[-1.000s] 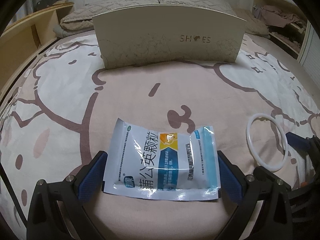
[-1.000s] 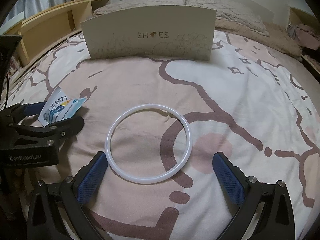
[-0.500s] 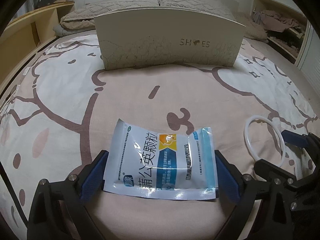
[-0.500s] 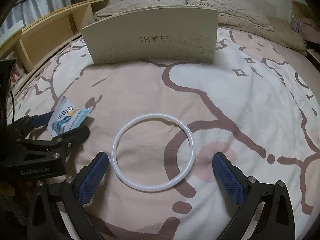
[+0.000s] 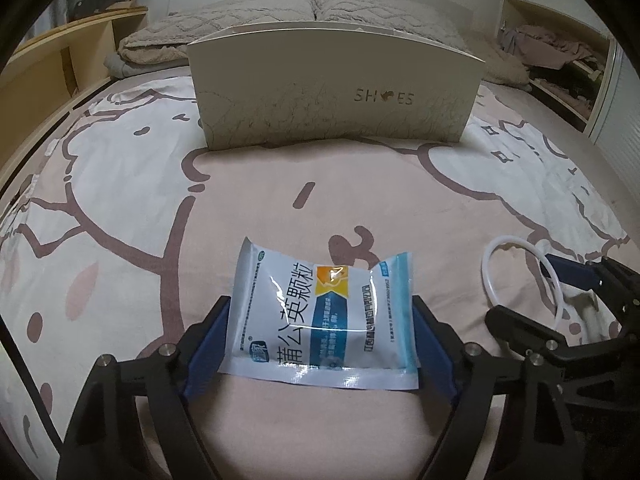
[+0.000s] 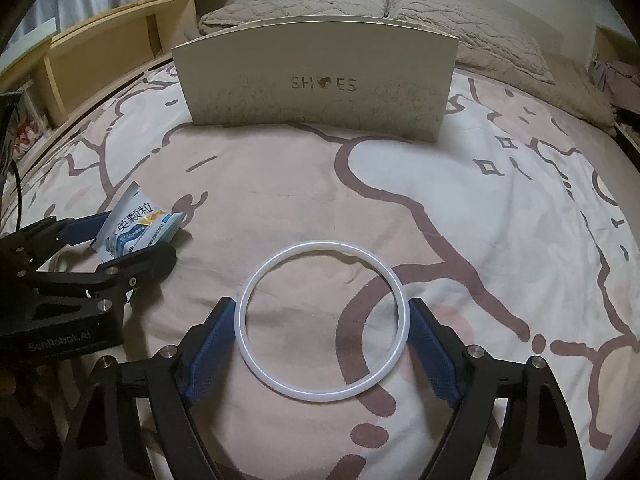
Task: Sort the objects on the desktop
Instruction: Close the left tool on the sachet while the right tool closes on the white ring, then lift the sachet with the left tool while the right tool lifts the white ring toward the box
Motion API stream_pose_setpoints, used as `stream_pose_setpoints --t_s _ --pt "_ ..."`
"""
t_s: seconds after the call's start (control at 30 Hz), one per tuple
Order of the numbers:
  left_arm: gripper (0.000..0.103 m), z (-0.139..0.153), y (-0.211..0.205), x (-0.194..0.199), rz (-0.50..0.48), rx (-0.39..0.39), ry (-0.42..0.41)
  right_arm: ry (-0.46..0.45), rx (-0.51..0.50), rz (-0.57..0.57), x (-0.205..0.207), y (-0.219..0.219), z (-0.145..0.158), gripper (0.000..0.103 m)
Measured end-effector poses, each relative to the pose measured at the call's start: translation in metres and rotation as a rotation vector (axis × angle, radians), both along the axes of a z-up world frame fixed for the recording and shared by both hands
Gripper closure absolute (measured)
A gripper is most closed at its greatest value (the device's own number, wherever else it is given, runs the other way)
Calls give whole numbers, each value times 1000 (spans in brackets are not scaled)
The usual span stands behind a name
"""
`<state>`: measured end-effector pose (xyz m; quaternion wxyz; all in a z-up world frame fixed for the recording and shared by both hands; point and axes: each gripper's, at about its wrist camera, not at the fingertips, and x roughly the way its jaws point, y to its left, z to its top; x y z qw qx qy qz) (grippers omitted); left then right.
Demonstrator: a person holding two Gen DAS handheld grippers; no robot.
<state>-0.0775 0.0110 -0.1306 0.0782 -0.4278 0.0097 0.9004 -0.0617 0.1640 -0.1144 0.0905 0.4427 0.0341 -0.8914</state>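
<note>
1. left gripper (image 5: 320,344): tilted down toward the bedspread (image 5: 120,200), low over the fabric. its jaws have just been closing, and the packet (image 5: 324,316) lies between them. the blue pads (image 5: 208,340) sit against the packet's two side edges, and the packet bulges upward in the middle, so it is pinched.
2. right gripper (image 6: 322,340): tilted down the same way, just to the right of the left gripper. its jaws have just been closing, and the white ring (image 6: 322,322) lies flat between them. both pads meet the ring's outer rim on the left and right sides.
3. packet: white and blue with an orange patch and large chinese characters; the small print cannot be read.
4. box (image 5: 336,92): stands upright on the bedspread, well behind both grippers, and reads "sh es" with a small heart shape where the "o" would be.
5. the left gripper's body in the right wrist view reads roughly "genrobot.ai".
6. the bedspread is pink and white with brown cartoon outlines.
</note>
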Motion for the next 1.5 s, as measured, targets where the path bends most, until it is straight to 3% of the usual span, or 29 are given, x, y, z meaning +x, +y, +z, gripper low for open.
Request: stream_pose_setpoints --t_s 0.7,1.5 --pt "24 6 -5 4 6 20 19 0 -35 -43 8 13 6 18" --pt "24 34 -5 20 8 16 85 38 -82 -59 21 31 29 18"
